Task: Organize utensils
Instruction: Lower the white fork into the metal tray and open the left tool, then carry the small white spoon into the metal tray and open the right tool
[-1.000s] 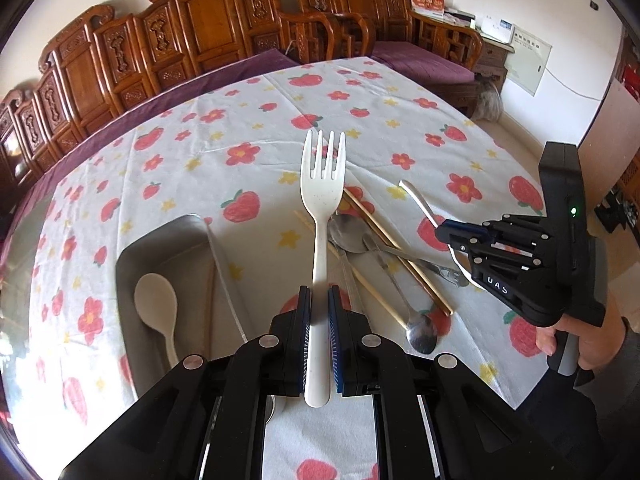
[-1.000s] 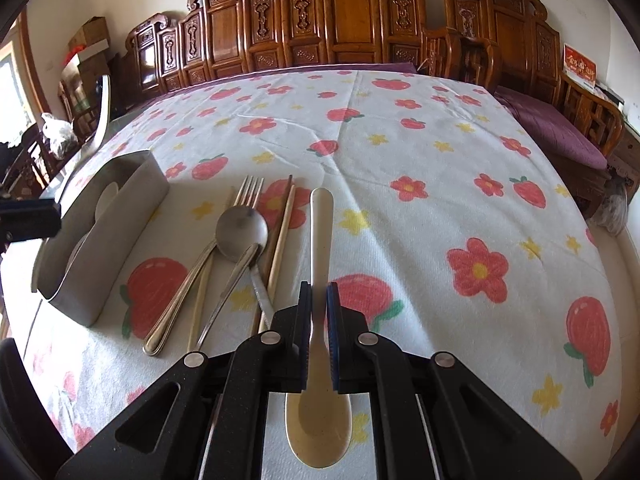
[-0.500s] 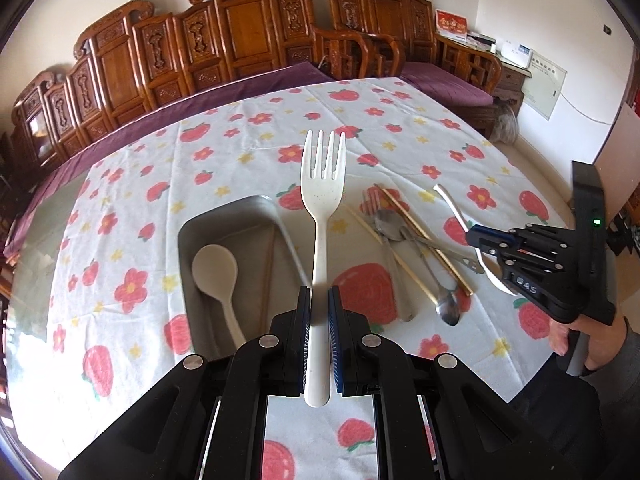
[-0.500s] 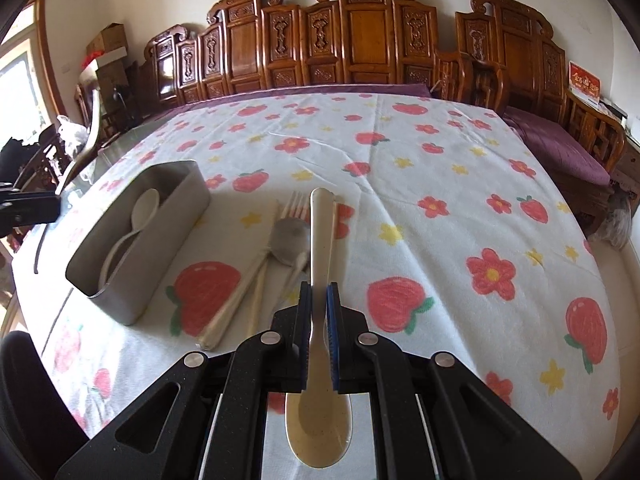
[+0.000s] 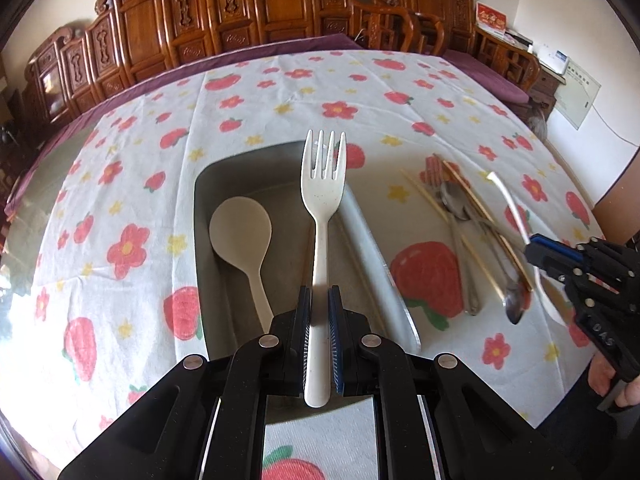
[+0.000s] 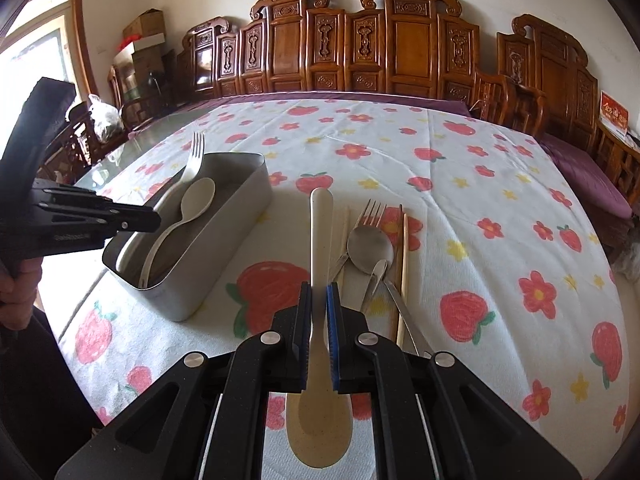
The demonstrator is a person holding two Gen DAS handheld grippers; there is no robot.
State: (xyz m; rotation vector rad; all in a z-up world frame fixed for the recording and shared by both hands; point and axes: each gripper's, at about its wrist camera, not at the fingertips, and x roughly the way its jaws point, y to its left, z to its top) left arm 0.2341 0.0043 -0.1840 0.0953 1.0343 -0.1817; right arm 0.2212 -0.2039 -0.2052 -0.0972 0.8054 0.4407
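My left gripper is shut on the handle of a cream plastic fork, held over the grey metal utensil box, tines pointing away. A cream spoon lies in the box. My right gripper is shut on a cream plastic spoon, bowl toward the camera, held above the table right of the box. The fork and the left gripper also show in the right wrist view. The right gripper shows at the right edge of the left wrist view.
Loose metal spoons, a metal fork and wooden chopsticks lie on the strawberry tablecloth right of the box. Carved wooden chairs line the far side of the table.
My left gripper has carried the fork leftward from above the loose utensils to over the box. My right gripper has lifted and drawn back with the cream spoon.
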